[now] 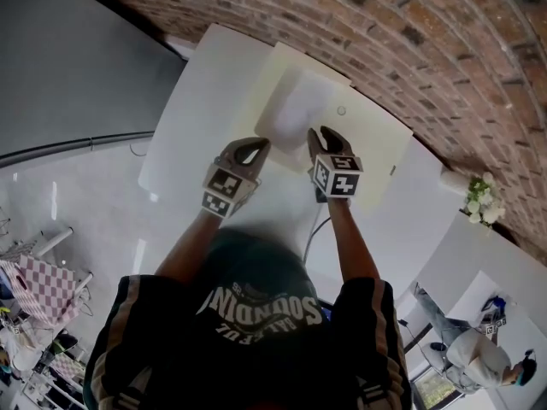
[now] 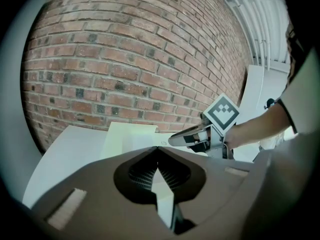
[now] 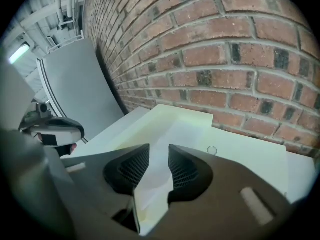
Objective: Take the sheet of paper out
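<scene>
A white sheet of paper (image 1: 295, 109) lies on a pale cream folder (image 1: 376, 143) on the white table (image 1: 192, 101) by the brick wall. My left gripper (image 1: 259, 143) is at the sheet's near left edge, its tips (image 2: 157, 149) together with a white strip of paper running back between the jaws. My right gripper (image 1: 318, 132) is at the sheet's near right edge. In the right gripper view its jaws (image 3: 159, 146) stand apart, with the sheet (image 3: 167, 134) lying in the gap between them. The two grippers sit side by side, a short way apart.
The brick wall (image 1: 427, 49) runs close behind the table. A small round ring (image 1: 341, 110) marks the folder. A plant with white flowers (image 1: 480, 196) stands at the right, and a cable (image 1: 312, 229) hangs under my right arm. Another person (image 1: 470, 348) is at the lower right.
</scene>
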The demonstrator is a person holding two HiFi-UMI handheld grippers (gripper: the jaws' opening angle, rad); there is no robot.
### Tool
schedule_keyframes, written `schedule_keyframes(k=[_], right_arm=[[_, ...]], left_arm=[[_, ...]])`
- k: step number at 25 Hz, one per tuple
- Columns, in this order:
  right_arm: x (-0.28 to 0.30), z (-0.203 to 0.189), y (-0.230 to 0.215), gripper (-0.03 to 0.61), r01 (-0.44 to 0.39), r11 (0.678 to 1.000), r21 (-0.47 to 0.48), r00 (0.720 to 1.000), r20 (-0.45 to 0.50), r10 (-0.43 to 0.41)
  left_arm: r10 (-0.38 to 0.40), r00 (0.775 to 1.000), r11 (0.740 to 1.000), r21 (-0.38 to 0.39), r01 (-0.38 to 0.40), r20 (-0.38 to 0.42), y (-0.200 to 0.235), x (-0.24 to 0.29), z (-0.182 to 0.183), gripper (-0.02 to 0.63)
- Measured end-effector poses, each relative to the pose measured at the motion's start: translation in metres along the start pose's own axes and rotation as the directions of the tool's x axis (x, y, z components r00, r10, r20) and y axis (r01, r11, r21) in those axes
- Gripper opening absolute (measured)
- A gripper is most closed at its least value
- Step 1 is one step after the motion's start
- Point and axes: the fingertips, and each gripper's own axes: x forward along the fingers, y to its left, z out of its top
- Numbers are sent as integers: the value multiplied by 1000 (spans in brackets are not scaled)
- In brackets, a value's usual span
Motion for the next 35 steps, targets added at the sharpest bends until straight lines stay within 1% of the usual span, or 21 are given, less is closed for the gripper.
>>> schedule_keyframes(k=[13, 19, 26, 28, 32, 35], right_arm=[[45, -27, -16, 126, 17, 1000, 25, 987, -158, -13], [62, -41, -26, 132, 51, 996, 73, 971, -238, -33], [79, -52, -37, 125, 105, 991, 84, 954, -289, -76], [82, -55, -40, 124, 121, 990, 77, 951, -295, -93], [90, -58, -40, 121, 127, 991, 41, 944, -311, -108], [91, -60, -43, 103, 144, 989, 23, 939, -318, -129]], left_arm=[[37, 999, 999, -26, -38, -16, 10, -13, -13, 11], [67, 997, 997, -45, -68, -28, 17, -24, -22, 11], [99, 994, 992, -71, -101, -38, 28, -35, -32, 11], [101, 994, 992, -78, -104, -41, 29, -38, -34, 11], [113, 993, 989, -88, -115, -36, 33, -39, -36, 11], [112, 993, 989, -87, -116, -40, 33, -40, -37, 11]])
